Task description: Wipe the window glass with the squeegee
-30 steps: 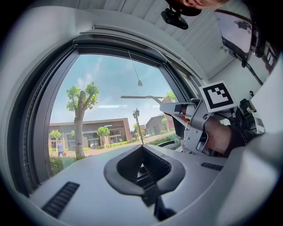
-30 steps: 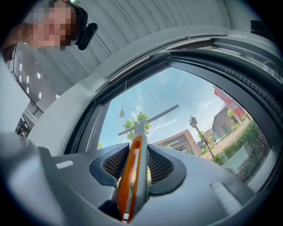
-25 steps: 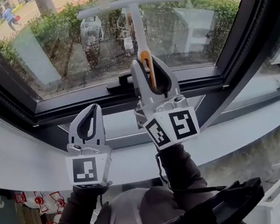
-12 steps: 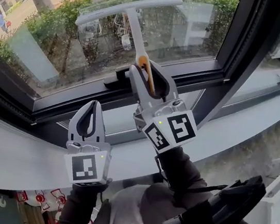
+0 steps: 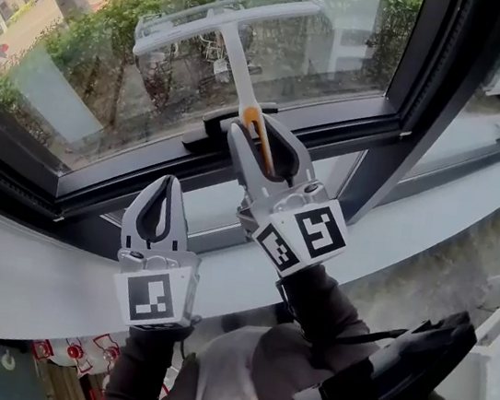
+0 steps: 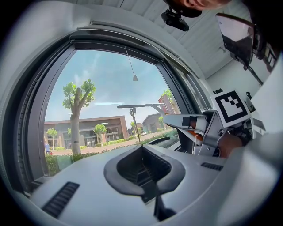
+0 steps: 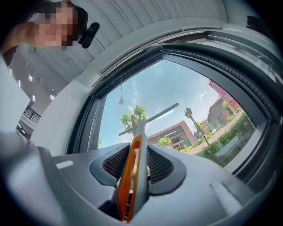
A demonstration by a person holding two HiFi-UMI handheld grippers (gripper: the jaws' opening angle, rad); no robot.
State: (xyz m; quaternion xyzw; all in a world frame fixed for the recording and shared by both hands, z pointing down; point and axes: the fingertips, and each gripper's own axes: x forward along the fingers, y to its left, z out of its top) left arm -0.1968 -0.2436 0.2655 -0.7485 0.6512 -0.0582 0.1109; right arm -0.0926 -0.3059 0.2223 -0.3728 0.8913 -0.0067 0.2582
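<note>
The squeegee (image 5: 240,64) is a grey T-shaped tool with an orange strip running down its handle. Its long, pale blade lies across the top, tilted with its right end higher, against the window glass (image 5: 82,76). The handle runs down from the blade's middle into the right gripper (image 5: 254,135). In the right gripper view the squeegee (image 7: 135,160) stands upright between the ribbed pads, and the right gripper (image 7: 135,148) is clamped on it from both sides. The left gripper (image 5: 167,184) sits lower and to the left, over the white sill (image 5: 16,271), apart from the squeegee. Its tips meet with nothing between them, as the left gripper view (image 6: 143,150) shows. A dark window frame (image 5: 103,186) runs below the glass.
</note>
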